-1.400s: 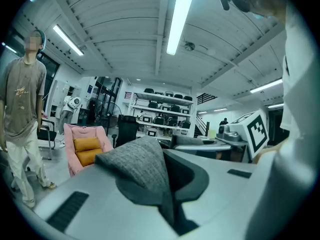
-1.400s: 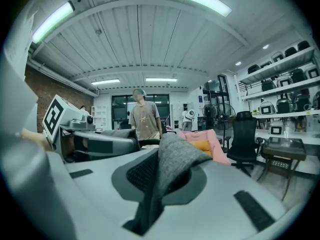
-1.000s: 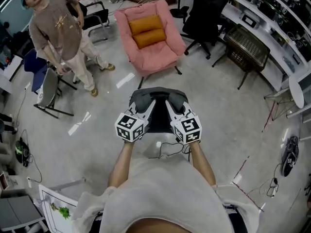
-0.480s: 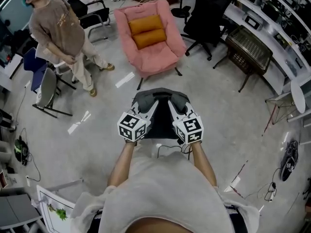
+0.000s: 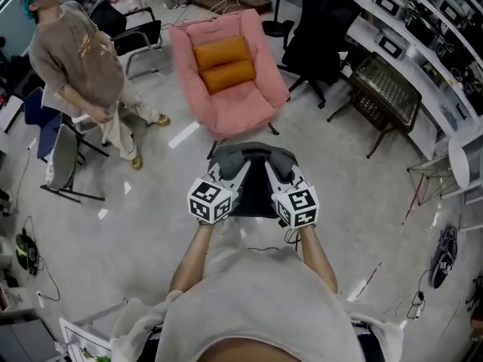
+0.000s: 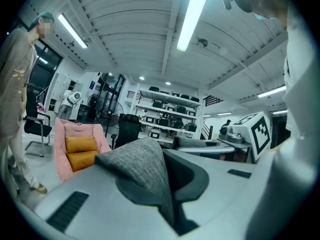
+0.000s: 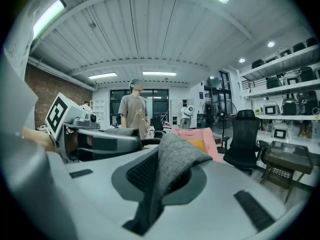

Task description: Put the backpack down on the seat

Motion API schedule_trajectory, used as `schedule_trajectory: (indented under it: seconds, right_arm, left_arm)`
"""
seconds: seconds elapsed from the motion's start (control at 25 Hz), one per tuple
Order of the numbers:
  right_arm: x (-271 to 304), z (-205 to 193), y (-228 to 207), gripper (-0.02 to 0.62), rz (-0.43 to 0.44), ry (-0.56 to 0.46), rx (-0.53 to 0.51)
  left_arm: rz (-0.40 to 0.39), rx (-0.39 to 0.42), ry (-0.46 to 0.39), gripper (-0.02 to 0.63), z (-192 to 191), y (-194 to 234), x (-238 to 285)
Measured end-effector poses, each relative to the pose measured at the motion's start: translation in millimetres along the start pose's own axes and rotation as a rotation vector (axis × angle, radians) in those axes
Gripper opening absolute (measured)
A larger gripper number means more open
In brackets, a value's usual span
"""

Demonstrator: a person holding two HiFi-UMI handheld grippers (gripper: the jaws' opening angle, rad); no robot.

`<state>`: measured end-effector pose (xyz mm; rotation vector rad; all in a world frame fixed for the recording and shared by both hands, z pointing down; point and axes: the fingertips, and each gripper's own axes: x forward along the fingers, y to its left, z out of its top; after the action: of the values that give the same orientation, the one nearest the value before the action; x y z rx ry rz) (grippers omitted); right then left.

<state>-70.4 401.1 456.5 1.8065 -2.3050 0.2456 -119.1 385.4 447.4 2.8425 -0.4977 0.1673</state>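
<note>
Left gripper [image 6: 166, 180]: jaws pinched tight on a fold of the backpack's [image 5: 250, 191] grey fabric.
Right gripper [image 7: 154, 184]: clamped the same way on the top's other side.
Backpack: slung between both grippers over bare floor — short of the pink armchair [image 5: 249, 100].
Seat: two orange cushions [image 5: 224, 62] against the backrest.
Risk: thin folds could slip out on a swing; lowered too soon, the bag may catch the seat's front edge and topple off.

The grey concrete floor [image 5: 151, 225] ahead of me carries a pink armchair [image 5: 235, 110] holding two orange cushions [image 5: 223, 64]. A black office chair [image 5: 323, 29] stands near its right, a person [image 5: 75, 59] well left, and white tape strips [image 5: 183, 134] lie between.
</note>
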Motion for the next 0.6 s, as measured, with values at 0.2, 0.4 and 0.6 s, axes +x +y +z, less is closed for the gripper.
schedule_trajectory:
  seconds: [0.2,0.4,0.6]
  right_arm:
    - [64.8,27.6,-31.6,0.026,-0.035,0.002,-0.002]
    - [126.9,50.0,-63.4,0.026,-0.066,0.001,-0.008]
    - [177.1,65.2,-84.0,0.026,-0.091,0.004,-0.010]
  left_arm:
    - [-0.036,0.007,-0.006,0.021,29.9,63.8,36.4]
    - [-0.064,0.022,-0.009,0.021,55.9,124.1,73.5]
    - [-0.095,0.035,-0.002,0.021,72.3,171.9,97.9]
